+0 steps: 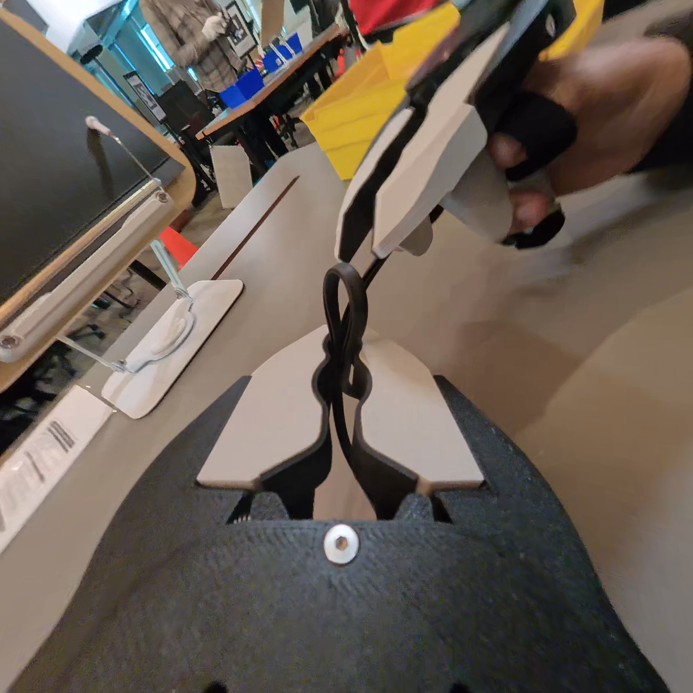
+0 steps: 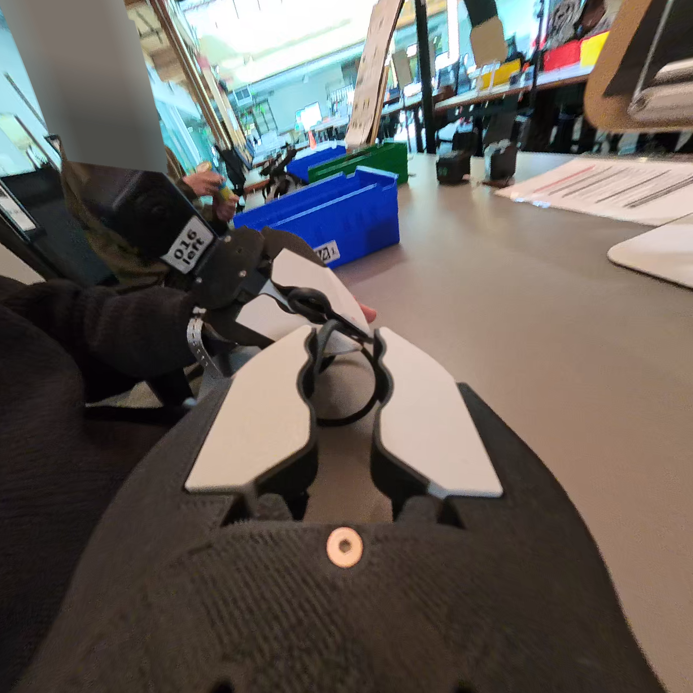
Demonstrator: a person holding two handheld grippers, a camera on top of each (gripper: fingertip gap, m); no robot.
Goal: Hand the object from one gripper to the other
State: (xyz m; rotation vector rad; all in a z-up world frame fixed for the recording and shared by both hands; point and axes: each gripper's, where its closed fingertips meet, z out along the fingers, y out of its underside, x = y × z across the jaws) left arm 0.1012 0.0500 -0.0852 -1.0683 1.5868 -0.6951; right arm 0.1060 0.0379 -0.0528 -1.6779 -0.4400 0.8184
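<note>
A black rubber band (image 1: 347,296) is twisted into loops and held above the grey table (image 1: 487,337). My left gripper (image 1: 343,333) is shut on it, with the strands pinched between its pads. My right gripper (image 1: 362,255) points down at the band's top from the upper right, and one strand runs up between its fingers. In the right wrist view my right gripper (image 2: 344,333) is open. A loop of the band (image 2: 347,422) hangs in the gap between its parted fingers. The left gripper (image 2: 360,326) comes in from the left, its tips closed on the band.
A yellow bin (image 1: 356,108) stands behind the right gripper. A monitor stands on a white base (image 1: 168,337) at the left. A blue bin (image 2: 326,213), a green bin (image 2: 367,159), papers (image 2: 607,187) and another white base (image 2: 656,255) lie on the table. People are in the background. The tips of both grippers are at nearly the same place. It is some 30 centimeters from my left tips to the white base (image 2: 656,255). My left wrist view (image 1: 153,387) looks at it from another angle.
</note>
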